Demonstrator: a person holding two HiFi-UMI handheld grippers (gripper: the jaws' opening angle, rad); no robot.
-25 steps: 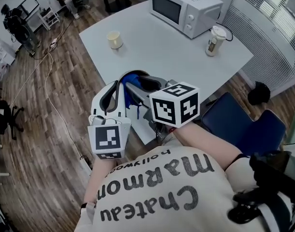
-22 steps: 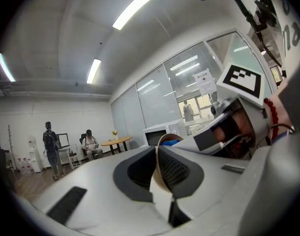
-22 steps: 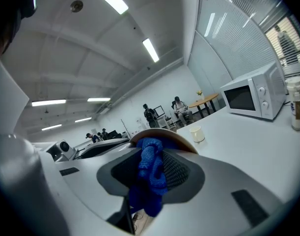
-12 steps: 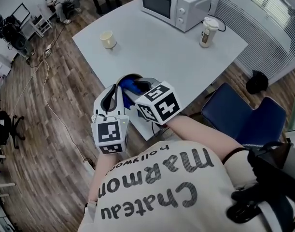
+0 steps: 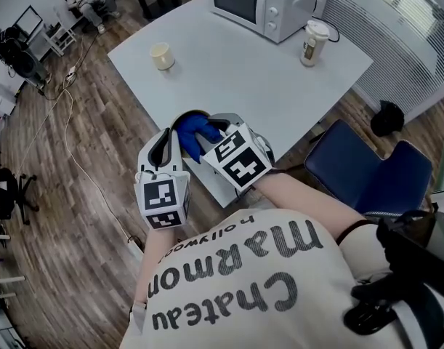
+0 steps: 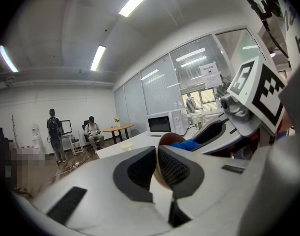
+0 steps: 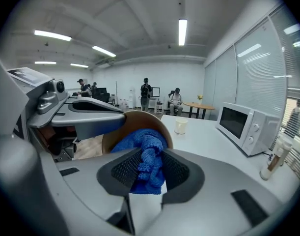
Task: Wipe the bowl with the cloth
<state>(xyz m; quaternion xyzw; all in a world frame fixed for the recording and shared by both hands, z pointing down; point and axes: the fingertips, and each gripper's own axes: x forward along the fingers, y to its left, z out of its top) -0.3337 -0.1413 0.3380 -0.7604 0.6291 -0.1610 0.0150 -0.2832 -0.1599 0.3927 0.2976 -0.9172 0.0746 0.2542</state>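
Bowl [image 7: 135, 119] and blue cloth [image 7: 145, 151] held in two tongs by the near edge of the table [image 5: 236, 71].
The left gripper [image 6: 156, 163] has its jaws squeezed on the rim of the brown bowl, so the thin rim sits between the two dark pads. The bowl is tipped on its side, and its open mouth faces the right gripper [image 7: 150, 168]. The right gripper has its jaws closed tight on the cloth, which is bunched up between them. The front of the cloth is pushed into the bowl and touches the inside. Farther back on the table stand a white microwave [image 5: 261, 2], a small pale cup [image 5: 162, 55] and a tall cup with a lid [image 5: 312, 42], all well apart from the bowl.
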